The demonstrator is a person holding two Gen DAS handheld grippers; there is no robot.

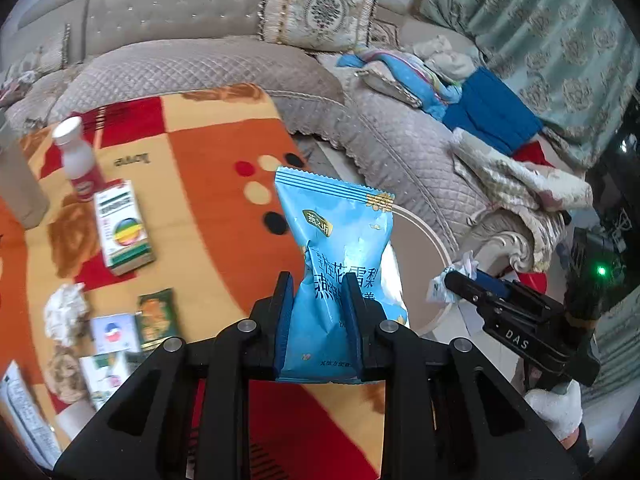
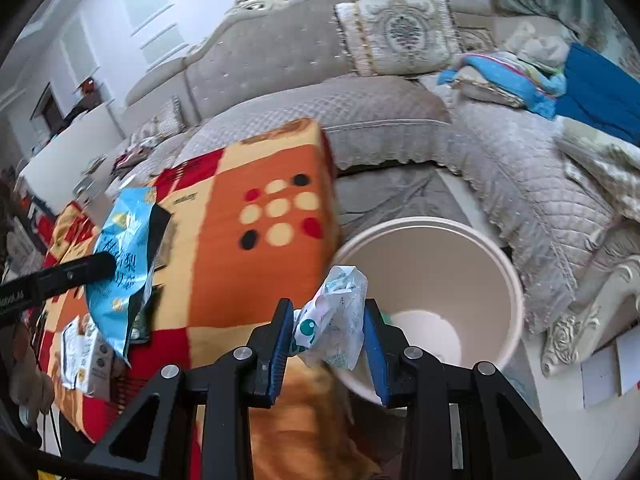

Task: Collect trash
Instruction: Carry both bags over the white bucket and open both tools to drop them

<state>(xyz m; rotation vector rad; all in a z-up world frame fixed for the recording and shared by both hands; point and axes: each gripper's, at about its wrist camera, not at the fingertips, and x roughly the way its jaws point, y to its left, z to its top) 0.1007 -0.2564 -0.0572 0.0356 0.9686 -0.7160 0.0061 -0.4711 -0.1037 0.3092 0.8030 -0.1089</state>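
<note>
My left gripper is shut on a light blue snack bag and holds it up above the table's right edge; the bag also shows in the right wrist view. My right gripper is shut on a crumpled white wrapper with teal print, held over the near rim of a cream round bin. From the left wrist view the right gripper holds that wrapper over the bin's rim.
The table carries an orange, red and cream cloth. On it lie a white bottle, a medicine box, a crumpled tissue and several small packets. A grey quilted sofa with cushions and clothes stands behind.
</note>
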